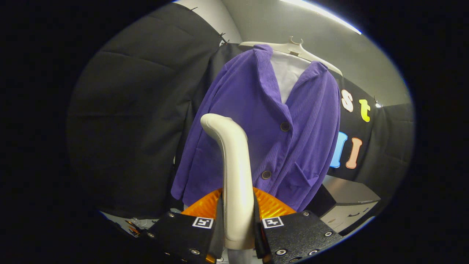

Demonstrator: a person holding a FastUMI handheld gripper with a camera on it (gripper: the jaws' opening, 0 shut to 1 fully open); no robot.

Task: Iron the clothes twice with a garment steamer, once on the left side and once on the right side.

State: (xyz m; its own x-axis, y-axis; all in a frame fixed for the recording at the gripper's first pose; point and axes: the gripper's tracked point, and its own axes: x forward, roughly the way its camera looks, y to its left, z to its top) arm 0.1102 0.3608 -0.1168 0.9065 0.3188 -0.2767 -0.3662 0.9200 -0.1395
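Observation:
A purple corduroy jacket [256,135] with dark buttons hangs on a pale hanger [293,49] over a white shirt [287,75], just beyond the fingers. My gripper [237,229] is shut on the cream handle of the garment steamer [234,172], with both fingers pressing on its sides. The handle rises between the fingers and curves to the left at its top, in front of the jacket's left panel. The steamer's orange ribbed body [269,205] bulges behind the handle at finger level. Whether the steamer head touches the cloth is hidden.
Black cloth walls [139,110] close in behind and to the left of the jacket. A grey cabinet [348,205] stands low to the right of the jacket's hem. Small clutter [133,223] lies low on the left beside the fingers.

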